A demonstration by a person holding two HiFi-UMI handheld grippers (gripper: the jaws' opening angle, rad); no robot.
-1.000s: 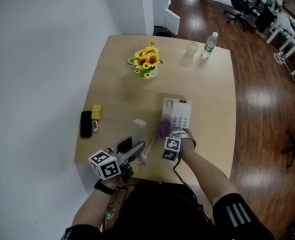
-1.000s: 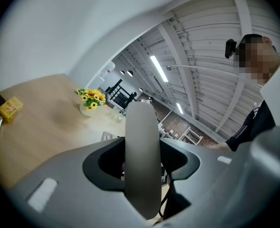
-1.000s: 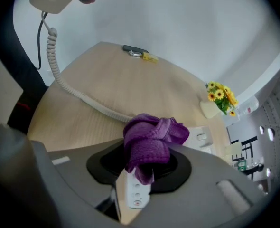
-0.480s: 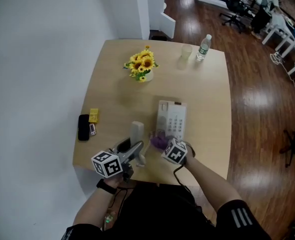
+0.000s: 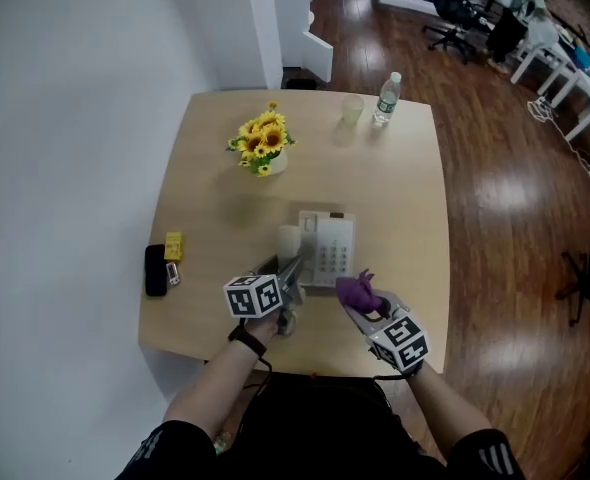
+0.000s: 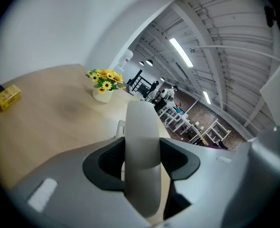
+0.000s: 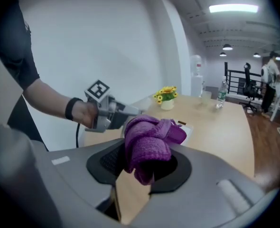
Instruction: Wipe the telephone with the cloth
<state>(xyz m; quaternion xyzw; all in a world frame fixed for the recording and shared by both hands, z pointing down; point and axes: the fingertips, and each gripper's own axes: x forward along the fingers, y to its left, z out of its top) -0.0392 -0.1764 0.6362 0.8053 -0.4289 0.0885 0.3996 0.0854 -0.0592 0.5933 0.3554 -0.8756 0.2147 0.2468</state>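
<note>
The telephone (image 5: 327,250) lies near the middle of the table (image 5: 405,188), keypad up, its handset (image 6: 142,146) pinched upright across its middle by the left gripper (image 5: 287,273) at the base's left edge; whether it is lifted clear of the cradle I cannot tell. The cloth (image 7: 149,141), a purple bunched wad, is clamped in the right gripper (image 5: 367,306) and hangs just off the telephone's near right corner, apparently not touching it, so the wipe looks paused or between strokes. The likeliest trouble is the handset: it is smooth and rounded and held by a narrow band, so a twist of the wrist could let it pivot or slide out and knock onto the base. The cloth is held only by a fold, so pressing hard on the keys might drag it from the jaws, or let bare gripper plastic scrape the keypad. Pushing sideways on the light base could also shove it along the table. Farther back, a vase (image 5: 272,162) holds sunflowers (image 5: 259,138); a clear cup (image 5: 352,110) and a bottle (image 5: 387,93) stand near the far edge, their contents too small to judge
</note>
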